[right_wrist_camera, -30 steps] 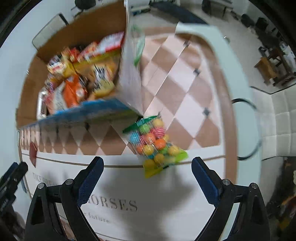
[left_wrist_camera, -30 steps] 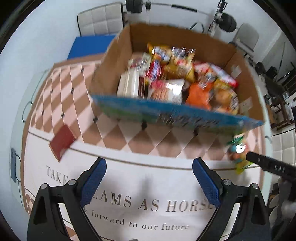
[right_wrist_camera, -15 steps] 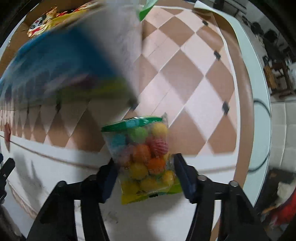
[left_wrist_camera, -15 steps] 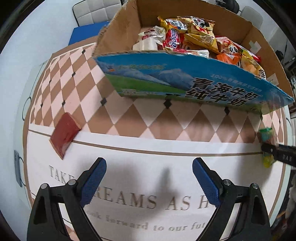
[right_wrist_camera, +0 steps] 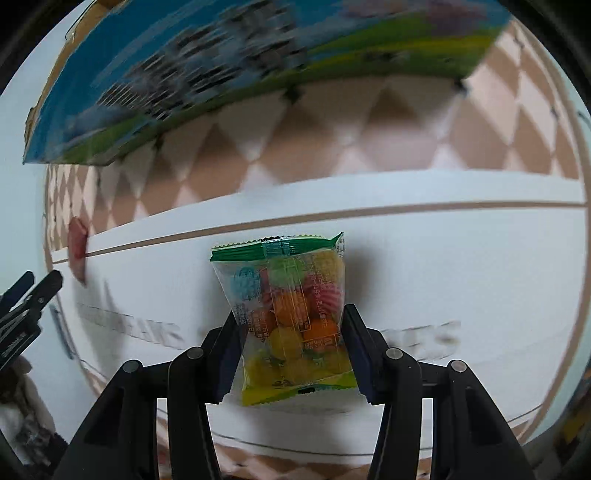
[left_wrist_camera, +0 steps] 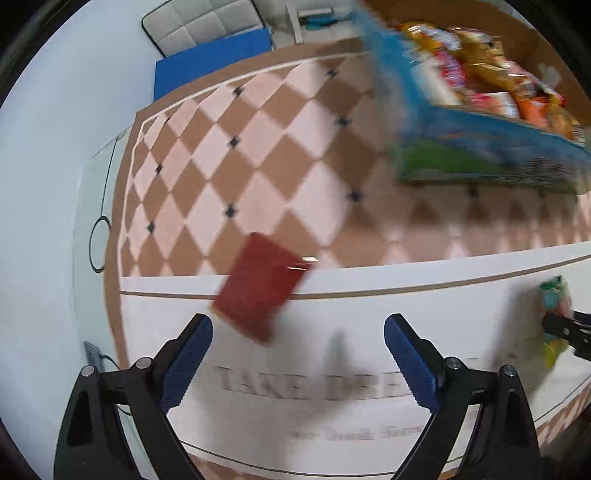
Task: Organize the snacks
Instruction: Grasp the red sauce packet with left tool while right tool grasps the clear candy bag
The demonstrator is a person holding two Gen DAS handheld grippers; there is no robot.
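My right gripper point(right_wrist_camera: 291, 354) is shut on a clear bag of coloured candy balls point(right_wrist_camera: 291, 306) with a green top seal, holding it by its lower half above the table mat. The same bag shows at the right edge of the left wrist view point(left_wrist_camera: 554, 314). My left gripper point(left_wrist_camera: 297, 354) is open and empty, just short of a flat red packet point(left_wrist_camera: 262, 284) that lies on the mat; the packet also shows in the right wrist view point(right_wrist_camera: 77, 251). The cardboard snack box with a blue printed front point(left_wrist_camera: 480, 147) point(right_wrist_camera: 240, 74) stands behind, full of packets.
The table carries a checkered brown and pink mat point(left_wrist_camera: 240, 155) with a white printed band at the front. A white padded chair point(left_wrist_camera: 207, 26) and a blue pad point(left_wrist_camera: 210, 66) lie beyond the far left edge. The left gripper's arm point(right_wrist_camera: 26, 306) shows at left.
My right gripper closed around the candy bag and now grips it. My left gripper swung left, bringing the red packet near its fingers and the box off to the upper right.
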